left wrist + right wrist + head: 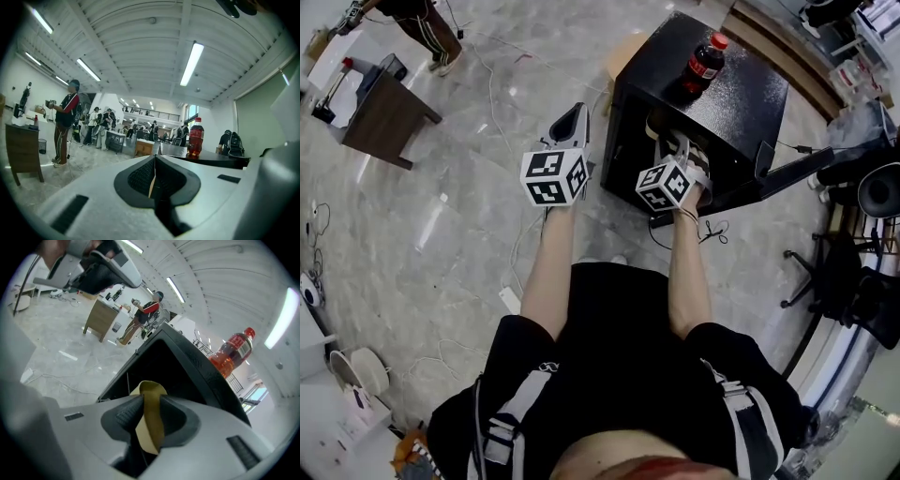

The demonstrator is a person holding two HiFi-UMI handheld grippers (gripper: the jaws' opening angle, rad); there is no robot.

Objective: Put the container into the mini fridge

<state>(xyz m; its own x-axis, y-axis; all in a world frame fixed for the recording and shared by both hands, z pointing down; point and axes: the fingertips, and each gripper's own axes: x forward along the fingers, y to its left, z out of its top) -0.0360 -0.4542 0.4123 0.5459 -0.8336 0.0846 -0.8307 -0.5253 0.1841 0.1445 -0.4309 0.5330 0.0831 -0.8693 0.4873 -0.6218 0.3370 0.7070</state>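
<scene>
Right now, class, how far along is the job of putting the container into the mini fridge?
Done: the mini fridge has its door open. In hand: the right gripper is shut on a tan strip at the opening; what the strip belongs to is unclear. The left gripper is shut and empty. Left: setting the load inside and letting go.

Red-capped soda bottle [705, 64], dark wooden table [382, 117] (person [429, 33] just beyond), grey marble floor [412, 234].

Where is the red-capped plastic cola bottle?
Head view, upper right: the cola bottle stands on top of the black mini fridge, beyond the right gripper.
</scene>
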